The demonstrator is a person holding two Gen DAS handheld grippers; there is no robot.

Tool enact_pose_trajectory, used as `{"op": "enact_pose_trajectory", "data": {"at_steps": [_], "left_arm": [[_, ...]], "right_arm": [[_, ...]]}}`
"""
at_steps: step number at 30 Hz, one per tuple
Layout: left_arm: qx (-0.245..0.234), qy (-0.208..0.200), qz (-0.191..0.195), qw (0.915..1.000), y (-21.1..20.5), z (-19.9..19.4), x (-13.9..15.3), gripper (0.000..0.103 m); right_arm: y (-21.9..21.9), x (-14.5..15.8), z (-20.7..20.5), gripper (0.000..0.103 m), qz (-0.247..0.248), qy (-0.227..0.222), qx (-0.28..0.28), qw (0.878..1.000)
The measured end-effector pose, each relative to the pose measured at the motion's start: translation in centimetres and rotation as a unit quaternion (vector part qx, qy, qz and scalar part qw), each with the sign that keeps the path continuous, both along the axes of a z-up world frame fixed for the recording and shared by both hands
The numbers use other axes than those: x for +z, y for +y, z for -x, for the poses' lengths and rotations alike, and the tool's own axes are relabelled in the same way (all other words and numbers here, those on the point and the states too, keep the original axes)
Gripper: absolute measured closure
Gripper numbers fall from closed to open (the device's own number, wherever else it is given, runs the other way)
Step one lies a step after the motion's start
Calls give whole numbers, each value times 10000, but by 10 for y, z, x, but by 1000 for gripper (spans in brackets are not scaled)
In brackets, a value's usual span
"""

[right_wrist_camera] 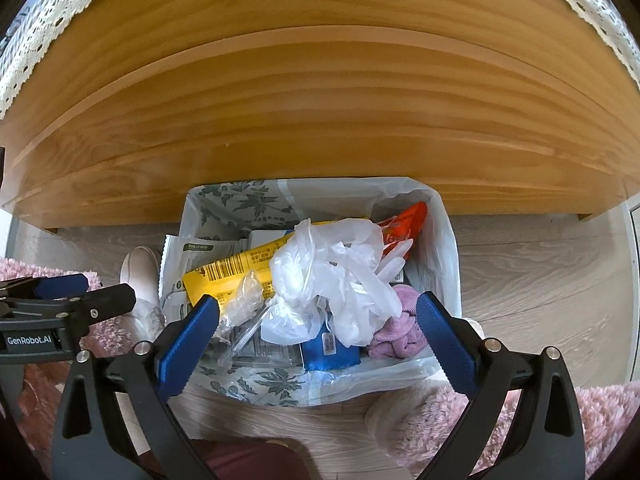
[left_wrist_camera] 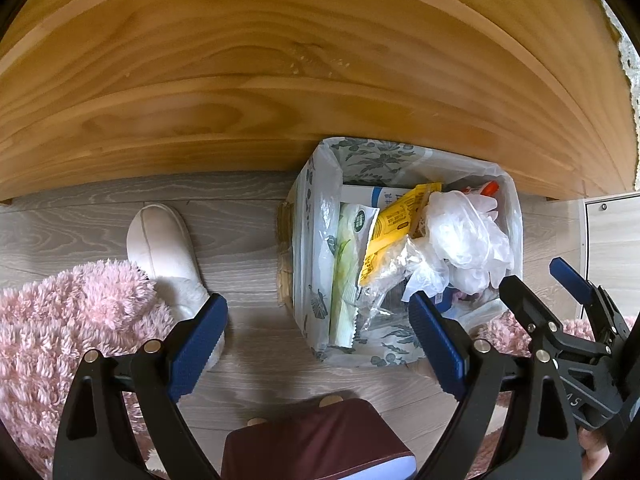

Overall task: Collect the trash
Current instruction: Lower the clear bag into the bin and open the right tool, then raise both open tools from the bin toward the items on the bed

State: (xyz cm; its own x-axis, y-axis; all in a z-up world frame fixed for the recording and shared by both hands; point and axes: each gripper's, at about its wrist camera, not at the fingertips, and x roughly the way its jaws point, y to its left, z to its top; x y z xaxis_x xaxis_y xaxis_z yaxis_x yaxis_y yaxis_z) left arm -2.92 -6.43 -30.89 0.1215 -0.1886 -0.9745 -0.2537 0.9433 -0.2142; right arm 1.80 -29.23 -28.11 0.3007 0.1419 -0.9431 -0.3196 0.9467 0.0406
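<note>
A trash bin lined with a leaf-print bag (left_wrist_camera: 316, 200) (right_wrist_camera: 448, 248) stands on the floor against a wooden panel. It is heaped with crumpled clear plastic gloves (left_wrist_camera: 464, 236) (right_wrist_camera: 332, 264), a yellow wrapper (left_wrist_camera: 394, 216) (right_wrist_camera: 232, 276), a green-and-white wrapper (left_wrist_camera: 348, 264), an orange packet (right_wrist_camera: 408, 220), a pink cloth (right_wrist_camera: 400, 332) and a blue box (right_wrist_camera: 328, 356). My right gripper (right_wrist_camera: 316, 302) (left_wrist_camera: 540, 280) hangs open just above the heap, nothing between its pads. My left gripper (left_wrist_camera: 316, 304) (right_wrist_camera: 100, 288) is open and empty, left of the bin over the floor.
A big wooden furniture panel (left_wrist_camera: 280, 80) fills the far side, with lace cloth (right_wrist_camera: 36, 40) along its top. A white slipper (left_wrist_camera: 164, 248) and pink fleece legs (left_wrist_camera: 60, 320) (right_wrist_camera: 460, 420) flank the bin. A maroon-cushioned stool (left_wrist_camera: 320, 440) is below me.
</note>
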Motion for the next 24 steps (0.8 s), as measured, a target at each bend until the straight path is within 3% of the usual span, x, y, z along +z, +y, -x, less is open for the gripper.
{"op": "enact_pose_trajectory", "data": {"at_steps": [17,24], "left_arm": [[42,-150,-71,9999,3,0,8,14],[-17,-565,-314,9979,3,-1,28,14]], "right_arm": [[-3,9,-1,8,-149,-207,-41,9997],[-3,22,-1,8,-195,-488,-57,9986]]}}
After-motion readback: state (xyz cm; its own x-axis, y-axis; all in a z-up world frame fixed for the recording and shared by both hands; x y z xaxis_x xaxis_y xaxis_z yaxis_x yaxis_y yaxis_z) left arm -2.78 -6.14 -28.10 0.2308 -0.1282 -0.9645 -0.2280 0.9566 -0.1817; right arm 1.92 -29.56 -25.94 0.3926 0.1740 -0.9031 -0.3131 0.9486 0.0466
